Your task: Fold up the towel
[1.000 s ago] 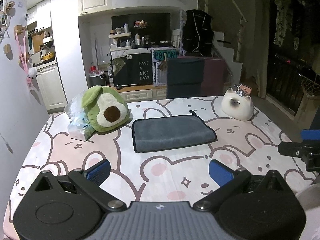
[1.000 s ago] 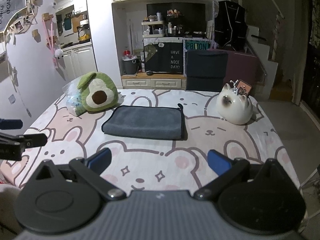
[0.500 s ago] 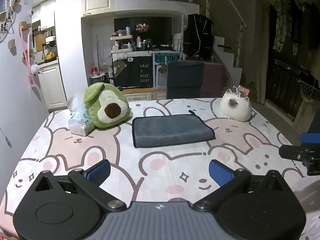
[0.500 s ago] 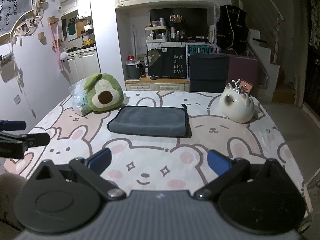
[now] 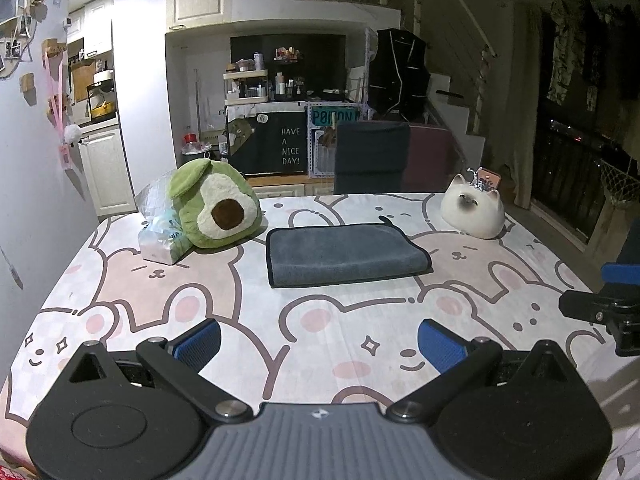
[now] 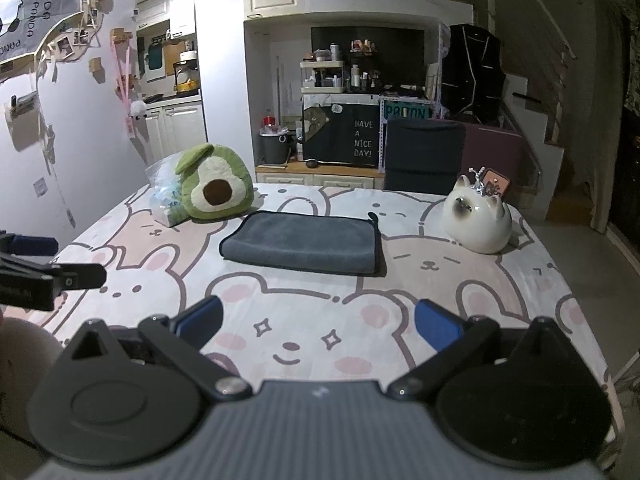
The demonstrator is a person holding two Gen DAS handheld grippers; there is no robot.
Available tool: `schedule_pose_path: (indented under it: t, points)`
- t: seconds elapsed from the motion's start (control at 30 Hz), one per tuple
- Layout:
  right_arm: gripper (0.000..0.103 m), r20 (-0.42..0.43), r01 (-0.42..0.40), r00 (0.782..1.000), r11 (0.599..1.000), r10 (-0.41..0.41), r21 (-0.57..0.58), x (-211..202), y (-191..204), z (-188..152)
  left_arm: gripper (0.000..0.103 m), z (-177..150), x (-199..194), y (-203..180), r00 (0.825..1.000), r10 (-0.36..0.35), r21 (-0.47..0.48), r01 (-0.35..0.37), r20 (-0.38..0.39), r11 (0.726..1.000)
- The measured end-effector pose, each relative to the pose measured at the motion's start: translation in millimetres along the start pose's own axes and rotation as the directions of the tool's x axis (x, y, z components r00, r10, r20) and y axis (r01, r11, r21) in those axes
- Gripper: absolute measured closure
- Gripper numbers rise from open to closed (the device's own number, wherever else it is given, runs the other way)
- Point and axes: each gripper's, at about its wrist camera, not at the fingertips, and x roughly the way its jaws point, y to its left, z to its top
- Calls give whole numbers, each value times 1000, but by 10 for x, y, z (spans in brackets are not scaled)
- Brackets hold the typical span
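Left wrist view showed the left gripper (image 5: 319, 340) spread wide, its blue-padded fingers (image 5: 199, 343) holding nothing and hovering over the near part of the bunny-print tablecloth (image 5: 160, 304). The grey towel (image 5: 347, 255) lay folded flat in a rectangle at the middle of the table, well ahead of both grippers and touched by neither. Just beside its left end sat an avocado plush (image 5: 216, 210), leaning against a plastic-wrapped tissue pack (image 5: 160, 236); a white cat-shaped ornament (image 5: 473, 212) stood apart to the towel's right. The right gripper (image 6: 316, 322) was likewise released — fingers far apart, empty, level above the cloth's near edge — with the towel (image 6: 304, 243) straight ahead of it. Each tool pointed forward across the table, and each appeared at the edge of the other's view — side by side, apart.
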Motion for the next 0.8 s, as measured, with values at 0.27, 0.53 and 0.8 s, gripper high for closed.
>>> schedule_pose_path:
  t: [0.27,0.53,0.8]
  points:
    - [0,4,-15,1000,1000,15,19,13,-13,-15,0,-26,-8,-62,1000,3,33,-3,1,999]
    - [0,0,-20,1000,1000,20,17,34,-1,-25,0,-30,7,-58,1000,-3,20,3,-3,1000]
    - [0,-2,-21,1000,1000,21,16,41,17,-30,0,-29,6,-50,1000,-3,20,3,-4,1000]
